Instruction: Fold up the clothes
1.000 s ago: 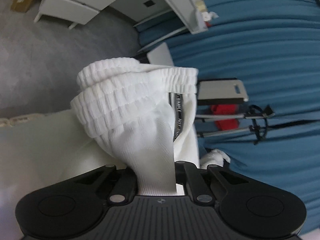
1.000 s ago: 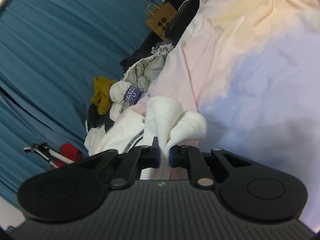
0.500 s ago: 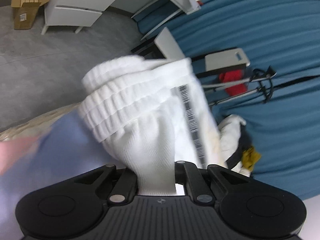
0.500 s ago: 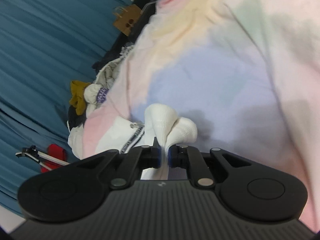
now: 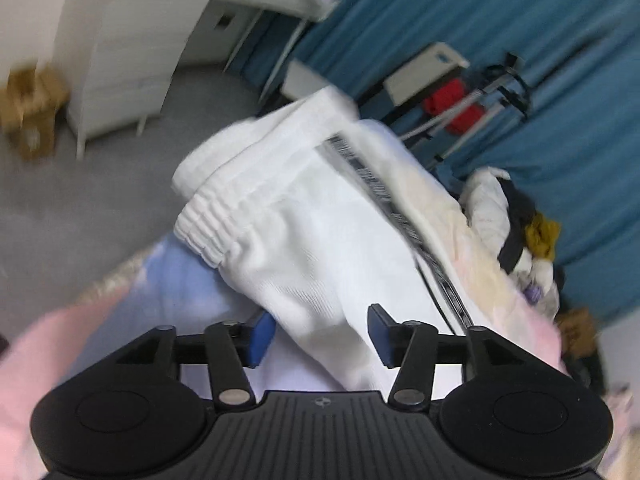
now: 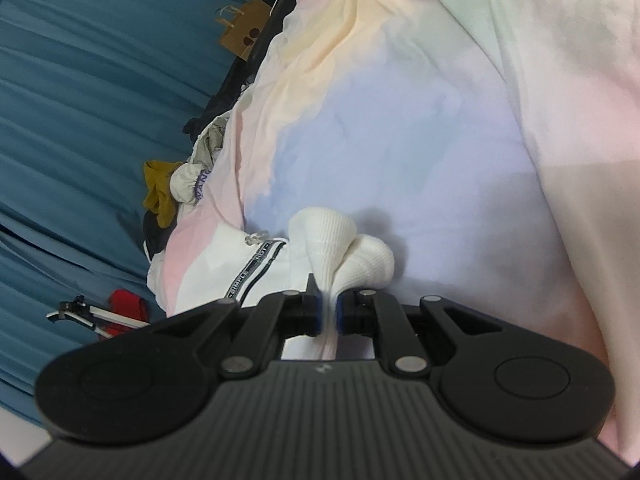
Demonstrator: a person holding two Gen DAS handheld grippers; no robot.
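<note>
Mid-fold, looks like: left gripper [image 5: 321,334] jaws spread wide around the white shorts [image 5: 304,216] lying on the pastel bedsheet [image 6: 420,120], right gripper [image 6: 329,310] clamped on bunched white fabric, probably needs releasing and smoothing flat next.

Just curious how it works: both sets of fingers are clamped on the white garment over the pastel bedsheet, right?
Not quite. The left gripper has its fingers spread open around the white garment, as the left wrist view shows. Only the right gripper is clamped on it.
</note>
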